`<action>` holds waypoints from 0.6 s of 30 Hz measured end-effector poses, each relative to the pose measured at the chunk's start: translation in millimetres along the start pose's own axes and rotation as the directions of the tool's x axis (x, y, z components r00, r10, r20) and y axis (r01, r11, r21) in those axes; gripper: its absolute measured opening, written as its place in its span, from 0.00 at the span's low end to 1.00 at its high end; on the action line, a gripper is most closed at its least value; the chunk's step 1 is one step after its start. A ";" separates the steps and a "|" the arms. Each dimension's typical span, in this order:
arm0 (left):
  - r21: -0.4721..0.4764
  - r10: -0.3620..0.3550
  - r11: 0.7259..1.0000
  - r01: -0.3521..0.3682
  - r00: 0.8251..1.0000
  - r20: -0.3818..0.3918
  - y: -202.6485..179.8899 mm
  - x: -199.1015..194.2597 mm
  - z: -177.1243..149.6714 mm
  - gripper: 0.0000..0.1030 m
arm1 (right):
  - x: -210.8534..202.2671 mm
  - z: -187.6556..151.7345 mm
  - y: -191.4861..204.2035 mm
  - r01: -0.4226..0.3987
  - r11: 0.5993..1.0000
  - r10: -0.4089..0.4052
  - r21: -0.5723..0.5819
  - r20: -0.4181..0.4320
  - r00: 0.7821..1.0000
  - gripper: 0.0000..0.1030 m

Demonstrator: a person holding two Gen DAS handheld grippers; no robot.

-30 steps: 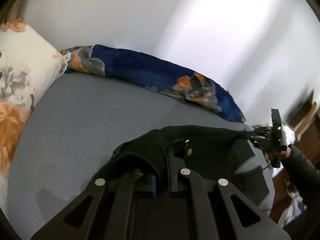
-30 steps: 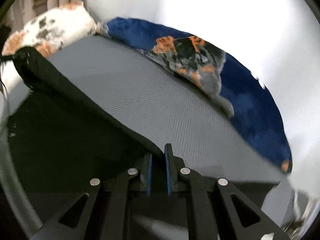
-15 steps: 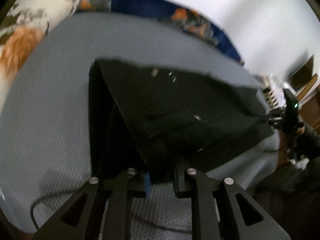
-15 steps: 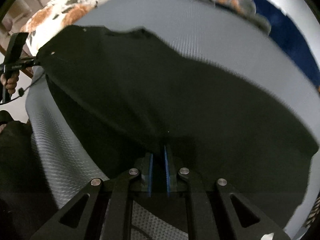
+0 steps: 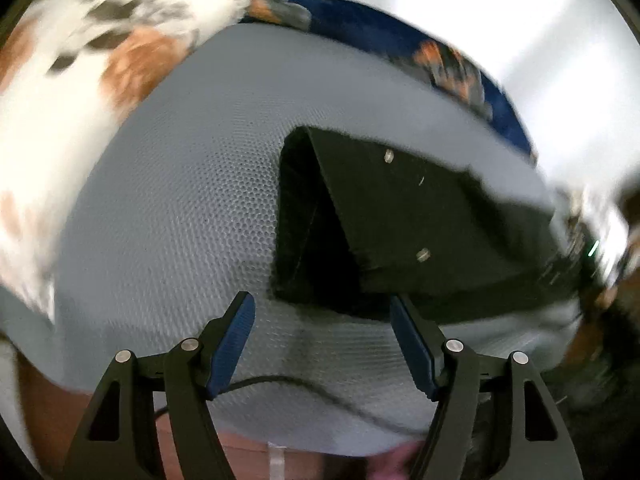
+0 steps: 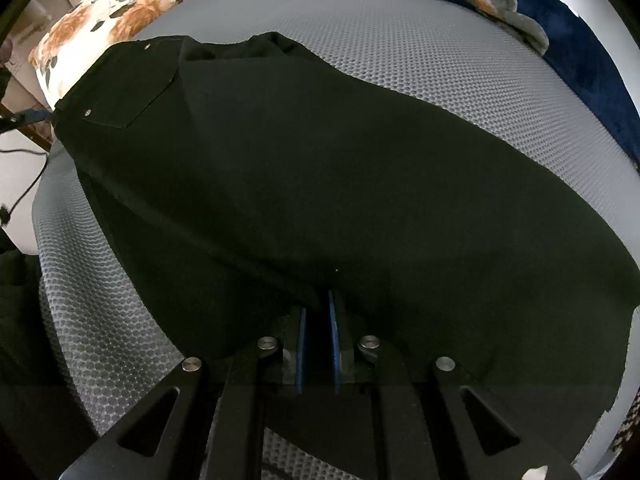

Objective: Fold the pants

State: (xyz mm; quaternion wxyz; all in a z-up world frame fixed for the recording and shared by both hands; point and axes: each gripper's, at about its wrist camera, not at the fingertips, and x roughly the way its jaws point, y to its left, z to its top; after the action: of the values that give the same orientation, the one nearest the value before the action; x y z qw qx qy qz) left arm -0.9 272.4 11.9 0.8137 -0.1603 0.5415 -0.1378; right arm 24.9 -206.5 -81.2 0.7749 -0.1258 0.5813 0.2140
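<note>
Two tongs, two states. Your left tongs (image 5: pixel 322 340) are opening, nothing between them; the black pants (image 5: pixel 420 224) lie just ahead on the grey mattress (image 5: pixel 180 200). Your right tongs (image 6: pixel 316 344) are clenched on a pants (image 6: pixel 320 184) edge. Fold looks laid; next, likely release right and smooth or regrasp for another fold.

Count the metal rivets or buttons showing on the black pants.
2 in each view. In the left wrist view, one rivet sits near the folded top edge of the black pants, another at the lower corner. More may be hidden under folds.
</note>
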 end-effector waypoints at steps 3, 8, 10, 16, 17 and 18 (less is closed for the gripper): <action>-0.120 -0.068 0.990 0.067 0.998 0.000 -11.4 2.0 -5.0 0.67 | -0.8 -5.9 3.4 0.004 1.000 -0.004 0.001 0.006 1.000 0.08; -0.346 -0.179 0.926 0.149 0.982 -0.054 -18.3 45.7 -16.0 0.65 | -2.1 -12.5 5.1 0.004 1.000 -0.004 -0.003 0.013 1.000 0.09; -0.393 -0.169 0.909 0.137 0.984 -0.050 -14.8 58.7 -21.1 0.60 | -3.3 -9.7 5.0 0.005 1.000 -0.005 0.000 0.017 1.000 0.09; -0.406 -0.129 0.906 0.119 0.992 0.002 -11.9 64.4 -8.6 0.17 | -32.3 -14.3 5.0 -0.024 0.997 0.018 0.074 0.069 0.997 0.09; -0.374 -0.114 0.921 0.112 0.993 0.019 -17.2 59.7 -2.4 0.16 | -42.0 -15.0 8.1 -0.032 0.997 0.026 0.073 0.085 0.996 0.09; -0.335 -0.099 0.936 0.106 0.994 0.038 -22.9 53.8 4.8 0.16 | -50.9 -15.0 12.1 -0.036 0.997 0.030 0.066 0.095 0.995 0.09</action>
State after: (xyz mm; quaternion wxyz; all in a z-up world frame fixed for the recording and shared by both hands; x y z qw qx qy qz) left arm 22.6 230.7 -22.0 0.7716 -0.3261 0.5396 -0.0840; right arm -5.5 -211.9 -36.4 0.8015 -0.0796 0.5532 0.2126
